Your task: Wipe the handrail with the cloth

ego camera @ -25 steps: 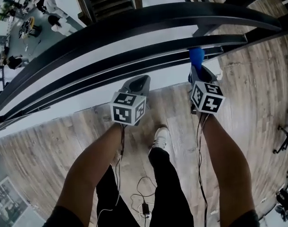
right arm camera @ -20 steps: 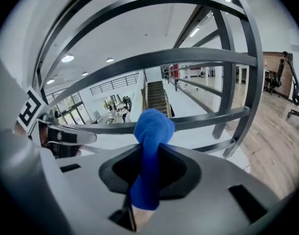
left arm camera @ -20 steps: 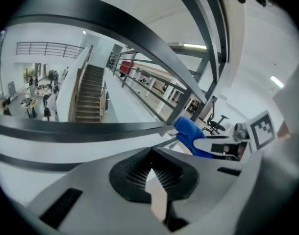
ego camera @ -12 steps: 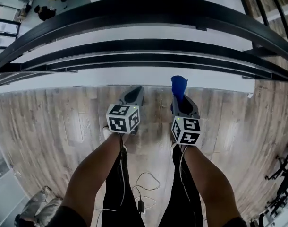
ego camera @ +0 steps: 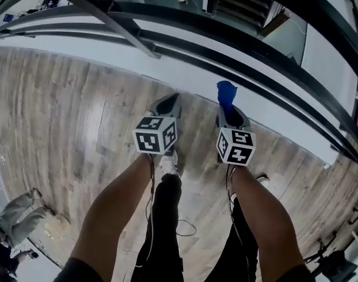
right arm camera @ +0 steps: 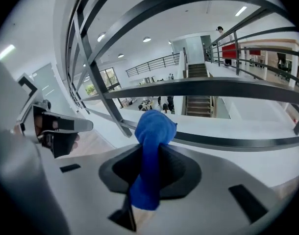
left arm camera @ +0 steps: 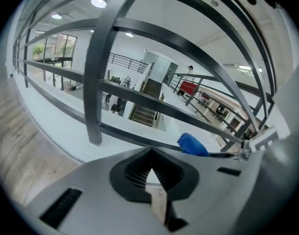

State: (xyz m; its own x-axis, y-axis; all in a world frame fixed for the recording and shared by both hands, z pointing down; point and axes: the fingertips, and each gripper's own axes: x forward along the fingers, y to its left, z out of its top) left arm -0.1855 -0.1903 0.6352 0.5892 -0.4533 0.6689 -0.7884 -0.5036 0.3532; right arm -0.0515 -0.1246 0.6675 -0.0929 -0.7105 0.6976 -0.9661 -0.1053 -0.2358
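Snugly, cloth (right arm camera: 156, 125) in rt claw (right arm camera: 150, 155)

Wears black trousers (ego camera: 166, 222) and white shoes (ego camera: 168, 163). Shows pale grey wedge-shaped shells on the left gripper (ego camera: 169, 101) and right gripper (ego camera: 232, 115), black ribbed lining inside the jaws, white cubes (ego camera: 156, 135) printed with black square markers, and thin dark cables (ego camera: 151, 181) trailing behind.

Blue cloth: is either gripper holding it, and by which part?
Yes: the right gripper pinches the blue cloth around its middle, a bunched end sticking out past the jaws. The left gripper is shut on nothing.
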